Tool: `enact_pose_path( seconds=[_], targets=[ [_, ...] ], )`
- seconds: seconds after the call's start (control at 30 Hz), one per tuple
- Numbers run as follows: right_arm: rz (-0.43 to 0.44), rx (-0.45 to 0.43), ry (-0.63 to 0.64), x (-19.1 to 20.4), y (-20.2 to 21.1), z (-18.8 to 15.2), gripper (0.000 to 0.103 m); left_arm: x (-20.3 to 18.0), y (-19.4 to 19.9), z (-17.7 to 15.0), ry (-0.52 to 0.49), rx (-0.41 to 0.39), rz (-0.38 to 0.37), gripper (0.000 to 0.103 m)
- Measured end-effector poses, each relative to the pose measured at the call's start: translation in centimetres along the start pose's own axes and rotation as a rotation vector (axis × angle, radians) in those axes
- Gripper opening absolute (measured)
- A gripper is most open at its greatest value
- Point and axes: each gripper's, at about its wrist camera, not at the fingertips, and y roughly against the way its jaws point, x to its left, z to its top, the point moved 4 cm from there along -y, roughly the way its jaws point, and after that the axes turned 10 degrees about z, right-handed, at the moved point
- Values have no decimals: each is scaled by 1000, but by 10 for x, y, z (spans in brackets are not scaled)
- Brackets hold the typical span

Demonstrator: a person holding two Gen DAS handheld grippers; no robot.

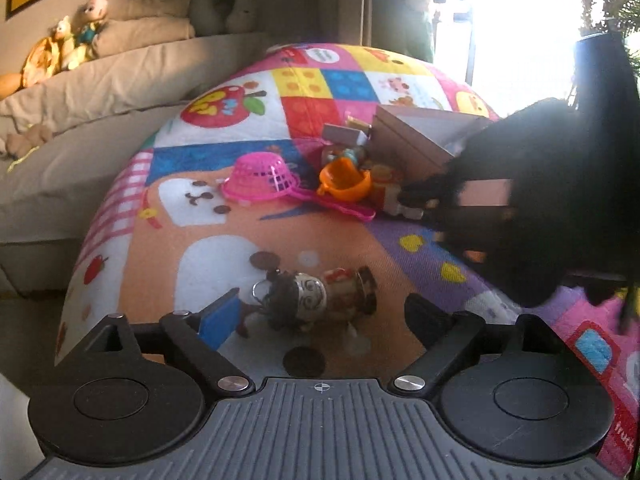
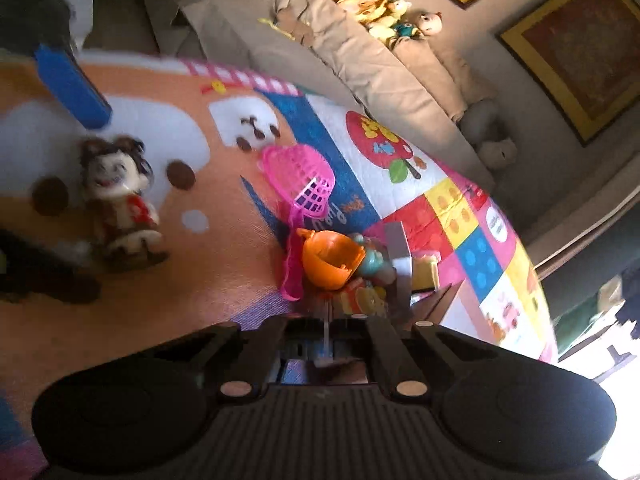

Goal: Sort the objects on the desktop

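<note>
A small doll figurine [image 1: 312, 298] [image 2: 116, 200] with dark hair lies on the colourful play mat [image 1: 192, 248]. My left gripper [image 1: 322, 312] stands open around it, its blue-padded fingertip [image 1: 220, 314] left of the doll and not pressing on it. Farther back, a pink plastic strainer [image 1: 260, 178] [image 2: 304, 176] and an orange cup [image 1: 346, 180] [image 2: 330, 260] lie in a heap of small toys. My right gripper [image 2: 327, 314] [image 1: 416, 204] is shut, its tips against the near edge of that heap. Whether anything is pinched between them is hidden.
An open cardboard box [image 1: 412, 140] stands just behind the toy heap, with small blocks [image 1: 344, 132] beside it. A beige sofa [image 1: 120, 80] with cushions and plush toys borders the mat on the left. Bright window light glares at the upper right.
</note>
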Motion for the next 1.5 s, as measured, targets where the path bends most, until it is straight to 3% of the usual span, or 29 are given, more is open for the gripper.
enact_pose_path(
  seconds=[0.17, 0.27, 0.3, 0.53, 0.67, 0.8, 0.83, 0.87, 0.9, 1.07, 1.2, 1.43, 1.5],
  targets=[
    [65, -15, -89, -8, 32, -13, 2, -5, -5, 4, -3, 7, -2, 95],
    [18, -45, -80, -13, 37, -9, 3, -13, -8, 5, -18, 7, 8, 96],
    [16, -47, -87, -15, 35, -7, 7, -15, -8, 4, -26, 9, 13, 97],
    [11, -39, -114, -18, -5, 19, 9, -19, -6, -7, -47, 19, 0, 100],
    [35, -54, -126, -16, -21, 30, 31, -20, -6, -7, -52, 20, -5, 100],
    [26, -13, -69, -11, -41, 31, 28, -19, -4, -8, -46, 5, -12, 100],
    [23, -12, -63, -11, -43, 30, 22, -18, -4, -8, -41, 7, -13, 100],
    [22, 0, -64, -11, -43, 29, 8, -18, -5, -8, -35, 9, -14, 100],
    [30, 0, -75, -13, -41, 29, 6, -17, -5, -8, -30, 12, -14, 100],
    [21, -73, -151, -26, -2, 22, 4, -17, -5, -8, -23, 17, 3, 100],
    [84, -121, -236, -30, 55, 2, 4, -14, -5, -7, 1, 22, 43, 100],
    [130, 1, -272, 0, 111, -79, 4, -25, -21, 4, 0, 55, 60, 98],
    [137, 10, -292, 6, 123, -96, 15, -32, -24, 8, -13, 54, 51, 98]
  ],
)
